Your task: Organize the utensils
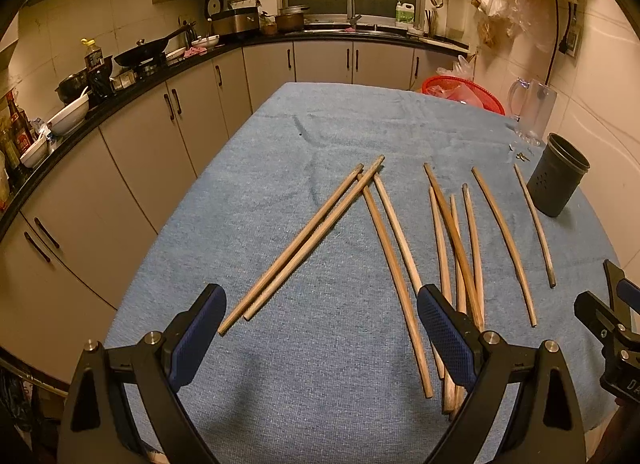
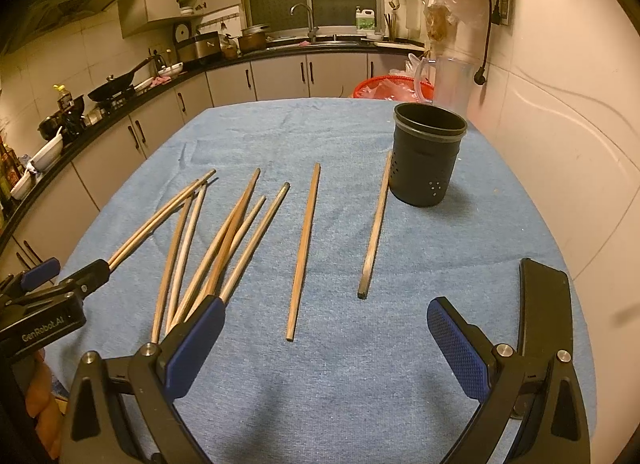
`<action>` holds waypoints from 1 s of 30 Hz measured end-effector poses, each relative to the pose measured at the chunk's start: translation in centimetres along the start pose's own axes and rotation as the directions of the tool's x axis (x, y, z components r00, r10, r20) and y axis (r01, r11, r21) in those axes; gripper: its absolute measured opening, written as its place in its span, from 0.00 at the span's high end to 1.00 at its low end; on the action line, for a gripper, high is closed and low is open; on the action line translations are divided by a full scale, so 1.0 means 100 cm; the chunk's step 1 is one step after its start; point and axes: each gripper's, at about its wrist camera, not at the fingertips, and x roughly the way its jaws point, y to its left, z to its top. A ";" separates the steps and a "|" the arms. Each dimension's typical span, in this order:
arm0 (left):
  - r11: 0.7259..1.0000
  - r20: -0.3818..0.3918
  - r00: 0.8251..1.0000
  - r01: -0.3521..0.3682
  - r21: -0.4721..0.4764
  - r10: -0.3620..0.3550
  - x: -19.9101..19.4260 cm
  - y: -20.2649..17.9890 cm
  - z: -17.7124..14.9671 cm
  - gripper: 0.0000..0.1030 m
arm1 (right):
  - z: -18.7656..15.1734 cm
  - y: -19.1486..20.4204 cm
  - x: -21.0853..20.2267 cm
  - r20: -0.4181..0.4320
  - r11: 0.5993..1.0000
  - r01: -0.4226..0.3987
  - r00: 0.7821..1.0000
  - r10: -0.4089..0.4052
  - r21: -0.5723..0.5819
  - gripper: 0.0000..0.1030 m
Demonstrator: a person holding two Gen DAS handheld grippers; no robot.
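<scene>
Several wooden chopsticks point(image 1: 400, 248) lie scattered on a blue cloth point(image 1: 280, 364); they also show in the right wrist view point(image 2: 224, 248). A dark perforated utensil cup point(image 1: 558, 175) stands upright at the right, and shows in the right wrist view point(image 2: 428, 155) beside a single chopstick point(image 2: 376, 227). My left gripper point(image 1: 320, 328) is open and empty above the near chopstick ends. My right gripper point(image 2: 324, 336) is open and empty, near another lone chopstick point(image 2: 304, 252). Each gripper shows at the edge of the other's view.
A red basket point(image 1: 464, 93) and a clear plastic jug point(image 1: 532, 107) stand at the table's far right, near the wall. Kitchen cabinets and a cluttered counter point(image 1: 132, 63) run along the left and back.
</scene>
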 end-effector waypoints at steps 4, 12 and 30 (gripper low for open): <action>1.000 -0.002 1.000 0.001 0.000 -0.001 0.000 -0.001 0.000 0.07 | 0.000 0.000 0.001 -0.014 1.000 -0.004 1.000 0.004 0.009 0.01; 1.000 -0.007 1.000 0.000 -0.005 0.000 0.003 0.000 0.001 0.07 | 0.000 0.000 0.006 -0.033 1.000 0.013 0.999 -0.013 -0.004 0.01; 1.000 -0.028 0.999 -0.019 -0.022 0.018 0.018 0.013 0.012 0.07 | 0.064 -0.065 0.101 -0.180 0.985 -0.030 0.982 0.062 0.172 0.43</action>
